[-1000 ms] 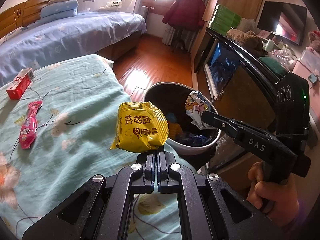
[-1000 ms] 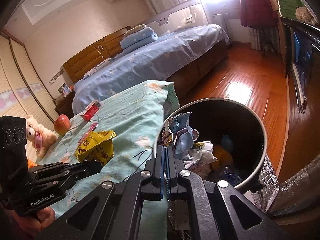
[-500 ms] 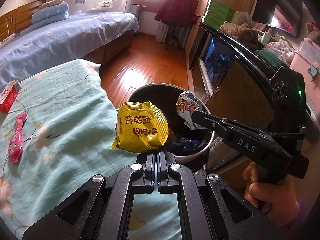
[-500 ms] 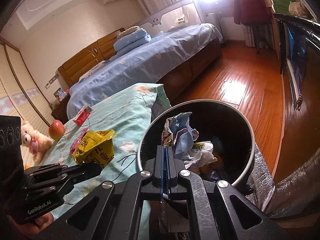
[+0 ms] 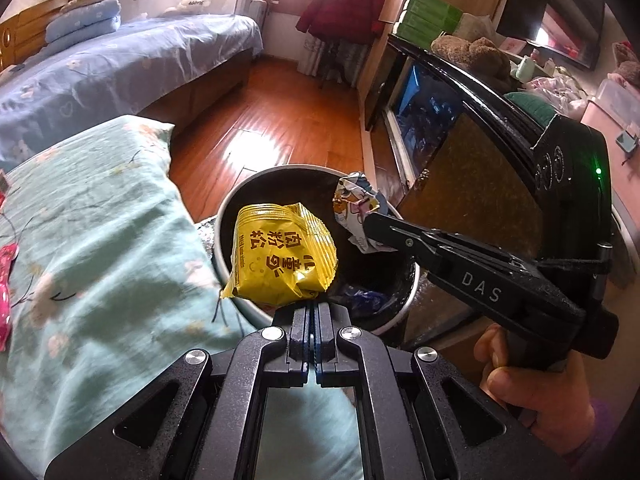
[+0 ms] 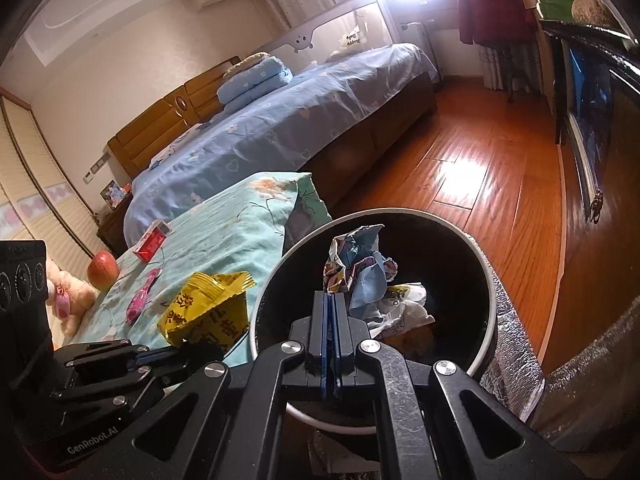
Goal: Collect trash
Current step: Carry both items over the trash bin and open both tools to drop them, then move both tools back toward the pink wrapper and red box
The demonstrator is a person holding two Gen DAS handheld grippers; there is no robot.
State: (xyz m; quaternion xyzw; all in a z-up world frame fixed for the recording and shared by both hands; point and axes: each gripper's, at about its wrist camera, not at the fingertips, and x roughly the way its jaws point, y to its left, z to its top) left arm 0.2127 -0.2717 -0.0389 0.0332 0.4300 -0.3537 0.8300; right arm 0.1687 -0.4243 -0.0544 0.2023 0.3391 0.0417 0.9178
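- Now, far left on the green flowery bed [image 5: 100,248], a pink packet [image 5: 5,292] has slid almost out of the left view. In the right view it [image 6: 141,297] lies flat on the bed by a red box [image 6: 153,241] and an apple [image 6: 103,270].
- Next, the left claw [image 5: 311,307] is clamped on the bottom edge of the yellow bag [image 5: 280,258]. A second ago the bag hung over the bed; now it hangs over the near rim of the bin [image 5: 244,204]. It looks puffy, shiny and crinkly.
- The bin is round, white outside and dark inside, with soft scraps already at the bottom.
- To the right, the right claw [image 5: 370,222] is clamped on a crumpled wrapper [image 5: 356,200] with cartoon prints. It has moved further over the bin's open mouth.
- I think both bits of trash are nearly ready to drop. The wrapper would fall straight in. The yellow bag may need to go a little further in, or it could catch the rim.
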